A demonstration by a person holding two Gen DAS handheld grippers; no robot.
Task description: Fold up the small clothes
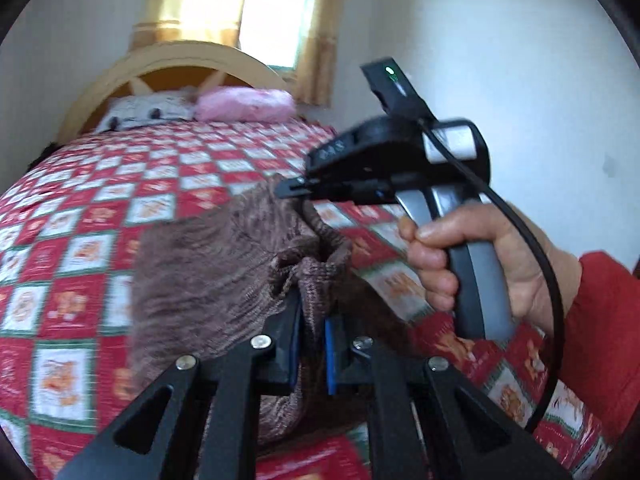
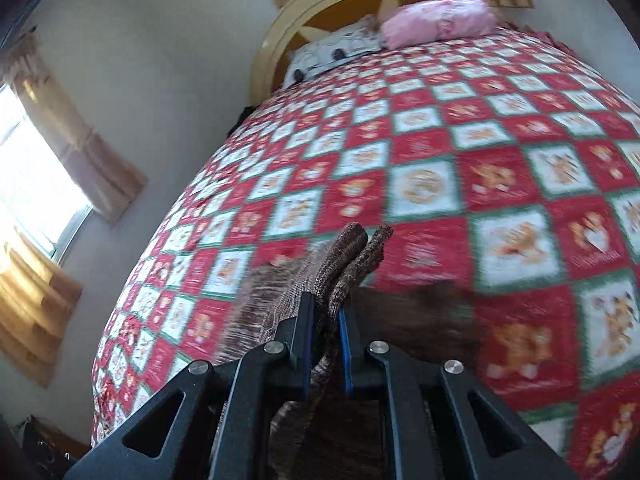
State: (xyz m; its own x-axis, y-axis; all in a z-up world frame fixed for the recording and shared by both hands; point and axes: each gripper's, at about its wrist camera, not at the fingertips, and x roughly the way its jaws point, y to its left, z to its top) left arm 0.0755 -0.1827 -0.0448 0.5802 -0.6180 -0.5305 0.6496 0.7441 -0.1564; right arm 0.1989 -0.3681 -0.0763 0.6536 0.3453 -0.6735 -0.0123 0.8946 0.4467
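Under my claws spreads a bed point(image 2: 460, 128) covered by a quilted spread of red and white squares edged in green, each square printed with small orange figures point(image 1: 80, 216). At its far end rises an arched cream-yellow wooden headboard point(image 1: 176, 56). Against that headboard lie two pillows side by side: a white pillow with dark animal markings point(image 2: 336, 50) and, touching it, a plump pink pillow point(image 2: 438, 20). A brown ribbed knitted garment point(image 1: 208, 268) hangs over the spread; whether it touches the spread I cannot tell.

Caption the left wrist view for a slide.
Both hand-held grippers pinch a brown knit garment above the bed.
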